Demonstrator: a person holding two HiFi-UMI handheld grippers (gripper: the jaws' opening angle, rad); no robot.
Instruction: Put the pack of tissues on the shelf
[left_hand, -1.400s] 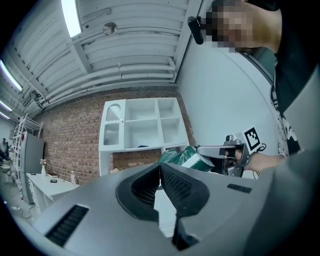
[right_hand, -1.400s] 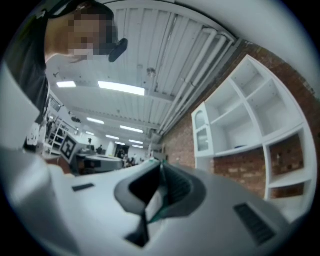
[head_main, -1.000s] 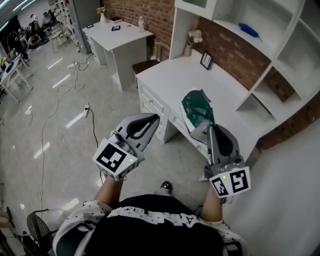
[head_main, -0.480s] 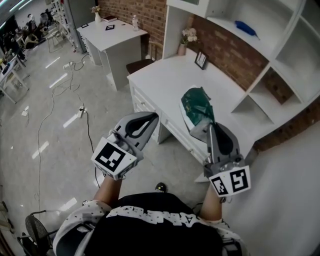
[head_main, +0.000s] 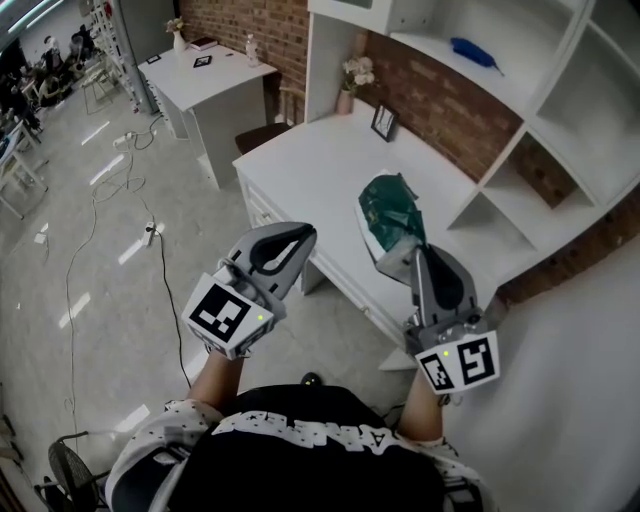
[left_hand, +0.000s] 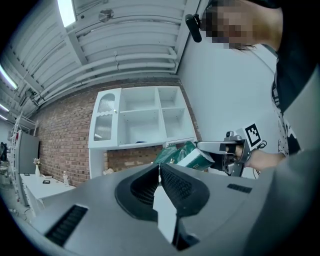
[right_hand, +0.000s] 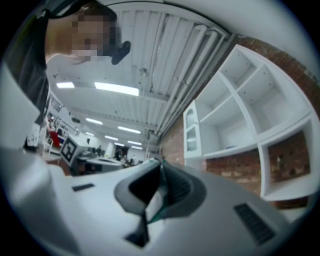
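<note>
Green, crinkled plastic wraps the pack of tissues (head_main: 392, 212), pinched at its near end by the right tongs (head_main: 403, 251) above the white table (head_main: 300, 165), apart from the shelf (head_main: 560, 110). Its print is unreadable. The right gripper view shows only a green sliver. The left tongs (head_main: 305, 235) are closed, empty.

Desk (head_main: 320, 175): frame (head_main: 382, 122), vase (head_main: 347, 100); shelf (head_main: 512, 86): blue item (head_main: 472, 52)
</note>
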